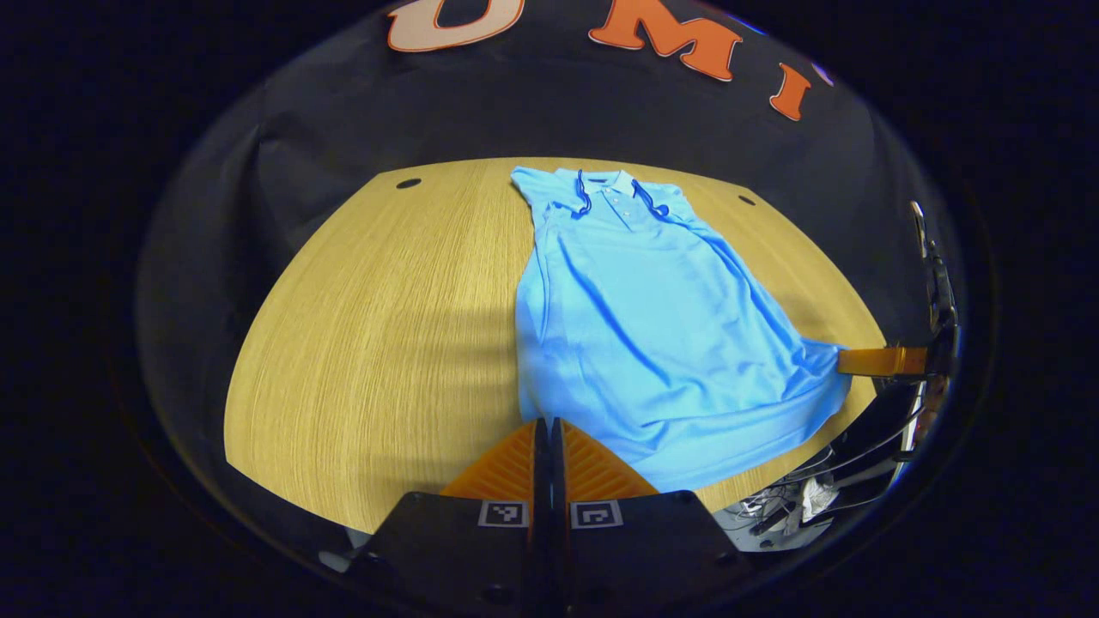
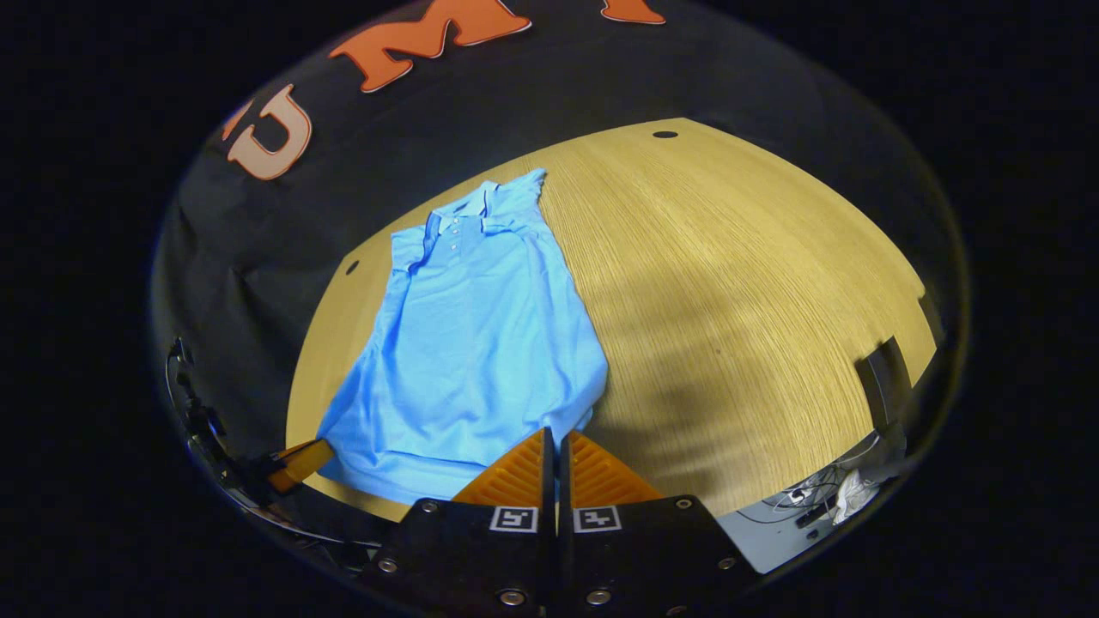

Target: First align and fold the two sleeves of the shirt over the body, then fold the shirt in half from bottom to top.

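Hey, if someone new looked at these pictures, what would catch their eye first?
The bright blue polo shirt stands out, lying flat on the pale wooden table with its collar toward the far edge and its sleeves already tucked in. Next, the left gripper and right gripper each sit at a bottom corner of the hem, jaws closed.

A wooden table (image 1: 378, 326) with a pale grain fills the middle, with a small dark hole (image 1: 409, 183) near its edge at 11 o'clock in the left gripper view. Below the table edge at 5 o'clock lies a tangle of cables (image 1: 794, 498).
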Demonstrator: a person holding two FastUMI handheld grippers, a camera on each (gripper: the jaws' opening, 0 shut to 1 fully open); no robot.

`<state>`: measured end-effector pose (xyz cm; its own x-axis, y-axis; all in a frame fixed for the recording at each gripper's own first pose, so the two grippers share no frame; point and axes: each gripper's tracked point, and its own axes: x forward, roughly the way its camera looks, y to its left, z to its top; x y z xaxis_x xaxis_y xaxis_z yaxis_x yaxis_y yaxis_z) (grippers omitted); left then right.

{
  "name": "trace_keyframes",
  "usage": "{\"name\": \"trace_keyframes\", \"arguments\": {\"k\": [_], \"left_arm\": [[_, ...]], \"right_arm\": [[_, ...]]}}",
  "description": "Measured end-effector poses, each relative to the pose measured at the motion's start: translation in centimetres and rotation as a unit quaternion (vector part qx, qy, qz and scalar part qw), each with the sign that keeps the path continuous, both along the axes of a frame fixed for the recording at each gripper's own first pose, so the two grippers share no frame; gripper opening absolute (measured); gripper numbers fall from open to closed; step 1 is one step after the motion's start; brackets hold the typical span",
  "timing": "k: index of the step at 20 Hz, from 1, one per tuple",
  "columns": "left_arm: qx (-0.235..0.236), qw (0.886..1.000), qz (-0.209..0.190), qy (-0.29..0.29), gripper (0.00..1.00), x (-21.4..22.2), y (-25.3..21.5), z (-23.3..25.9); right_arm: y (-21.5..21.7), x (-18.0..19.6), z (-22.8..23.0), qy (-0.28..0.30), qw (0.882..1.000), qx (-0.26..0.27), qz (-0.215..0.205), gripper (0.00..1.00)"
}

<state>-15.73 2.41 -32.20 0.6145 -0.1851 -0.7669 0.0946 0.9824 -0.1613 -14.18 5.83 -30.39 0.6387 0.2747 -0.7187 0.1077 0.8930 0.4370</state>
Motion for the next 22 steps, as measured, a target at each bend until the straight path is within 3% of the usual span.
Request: {"name": "trace_keyframes", "arguments": {"k": [4,11,22], "left_arm": [[-0.023,0.999,0.000,-0.041,0.04,3.9,-0.7,4.1],[-0.038,0.996,-0.015,-0.082,0.04,10.9,-1.1,8.1],[-0.051,0.992,-0.009,-0.118,0.05,25.5,-0.2,10.6]], "right_arm": [[0.7,2.1,2.3,-0.016,0.999,0.044,-0.014,0.01],[1.0,8.2,6.2,-0.051,0.996,0.072,-0.029,0.01],[0.2,22.0,12.1,-0.101,0.988,0.099,-0.062,0.01]]}}
